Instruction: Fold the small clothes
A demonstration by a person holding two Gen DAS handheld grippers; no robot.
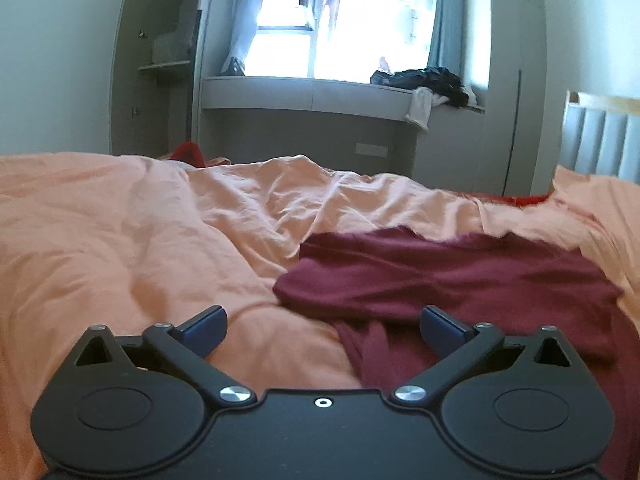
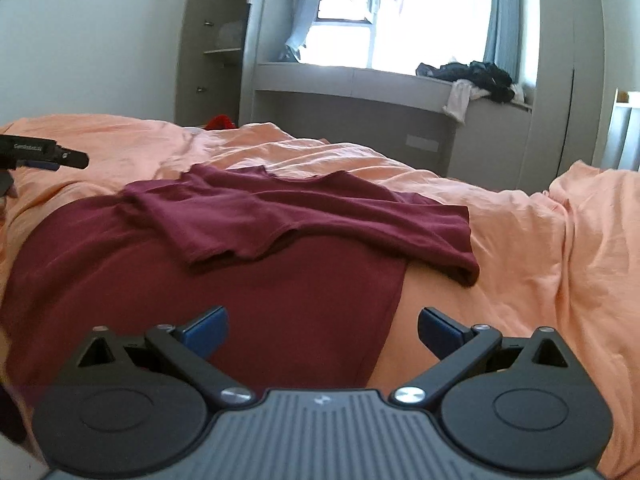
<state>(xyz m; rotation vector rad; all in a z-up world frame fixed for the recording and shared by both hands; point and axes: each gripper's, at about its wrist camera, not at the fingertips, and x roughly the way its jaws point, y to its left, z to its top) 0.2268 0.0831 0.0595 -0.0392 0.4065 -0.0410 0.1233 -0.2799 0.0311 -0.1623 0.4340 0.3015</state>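
Observation:
A dark red garment [image 2: 224, 276] lies spread on the orange bed cover [image 2: 540, 248], its far part folded back over itself, one sleeve on top. In the left wrist view the same garment [image 1: 460, 280] fills the right half. My left gripper [image 1: 322, 330] is open just above the cover at the garment's left edge, nothing between its blue pads [image 1: 206, 328]. My right gripper [image 2: 322, 330] is open over the garment's near right edge, its jaws empty. The left gripper [image 2: 44, 156] also shows at the far left edge of the right wrist view.
Beyond the bed stands a grey window bench [image 1: 304, 96] with a heap of dark and white clothes [image 1: 432, 84]. Grey shelving [image 1: 168, 64] stands at the left, a padded headboard [image 1: 600, 144] at the right. Something red [image 1: 188, 154] pokes up behind the cover.

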